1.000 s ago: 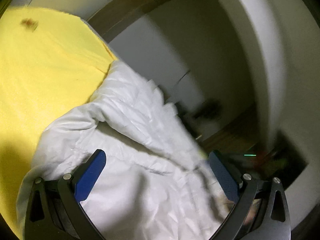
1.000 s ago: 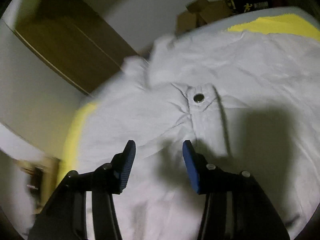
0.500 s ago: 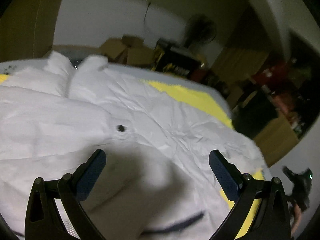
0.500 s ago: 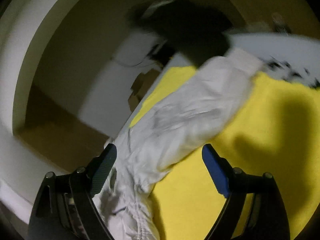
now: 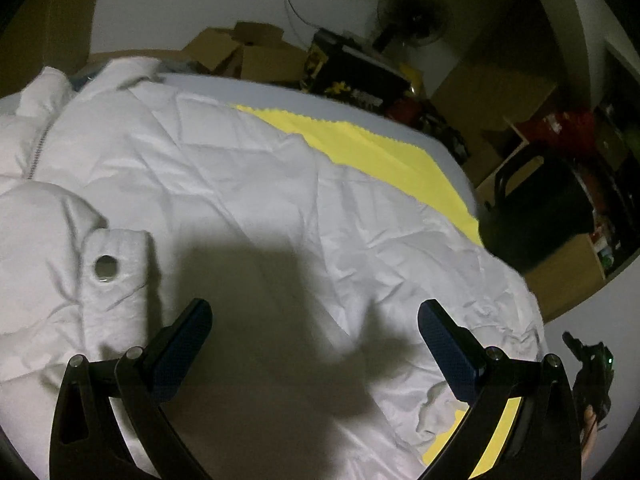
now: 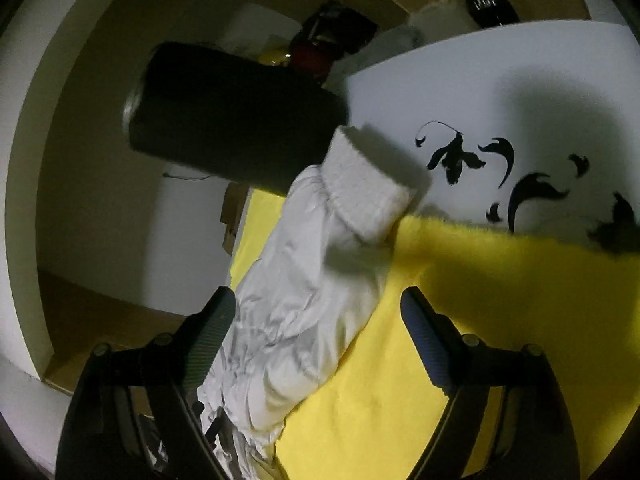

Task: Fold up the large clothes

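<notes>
The left gripper (image 5: 314,322) hovers, jaws wide, over the white jacket (image 5: 248,184) (snap (image 5: 105,268) at left). The right gripper (image 6: 318,310), jaws also spread, frames the sleeve (image 6: 312,292) on the yellow cloth (image 6: 500,320).

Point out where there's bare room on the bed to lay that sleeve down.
Free: the yellow sheet right of the sleeve, up to the white patterned cover. Also a yellow strip between the jacket body and the mattress edge. Crowded: off the bed, boxes and a black case.
</notes>
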Motion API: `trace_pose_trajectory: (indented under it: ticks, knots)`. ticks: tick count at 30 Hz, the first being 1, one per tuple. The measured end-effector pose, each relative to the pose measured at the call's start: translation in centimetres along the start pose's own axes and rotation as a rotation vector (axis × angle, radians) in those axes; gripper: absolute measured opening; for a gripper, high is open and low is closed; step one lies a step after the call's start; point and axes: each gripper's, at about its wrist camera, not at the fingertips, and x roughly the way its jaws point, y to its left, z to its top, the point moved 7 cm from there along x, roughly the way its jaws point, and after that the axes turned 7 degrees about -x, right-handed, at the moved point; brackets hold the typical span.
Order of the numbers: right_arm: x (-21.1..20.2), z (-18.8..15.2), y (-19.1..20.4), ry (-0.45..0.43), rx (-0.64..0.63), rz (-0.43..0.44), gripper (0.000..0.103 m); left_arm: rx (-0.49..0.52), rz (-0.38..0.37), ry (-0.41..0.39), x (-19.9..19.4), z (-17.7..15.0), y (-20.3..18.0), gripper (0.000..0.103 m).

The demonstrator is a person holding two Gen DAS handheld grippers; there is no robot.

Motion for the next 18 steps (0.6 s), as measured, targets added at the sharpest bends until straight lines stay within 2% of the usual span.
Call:
trace_pose_trajectory:
  ticks: [2, 6, 9, 16, 18]
  knots:
    - [0.9, 0.1, -0.1, 0.02, -0.009, -0.007, 0.08, 0.002, 0.028, 0.034, 1.4, -0.4, 0.5, 0.103]
    - [1.1, 0.4, 0.5, 0.037, -0.052, 0.004, 0.08, 0.098, 0.082, -0.008, 2.5, -1.0, 0.6, 0.103]
    - [1.0, -0.7, 1.1, 0.06, -0.026, 0.046, 0.08, 0.132, 0.098, -0.02, 2.8, -1.3, 0.6, 0.103]
    - [3.3, -6.2, 4.0, 0.225, -0.02, 0.125, 0.08, 0.087, 0.057, -0.034, 2.2, -1.1, 1.5, 0.103]
    - [4.5, -6.9, 4.2, 0.26, -0.016, 0.106, 0.08, 0.065, 0.03, -0.031, 1.8, -0.9, 1.9, 0.103]
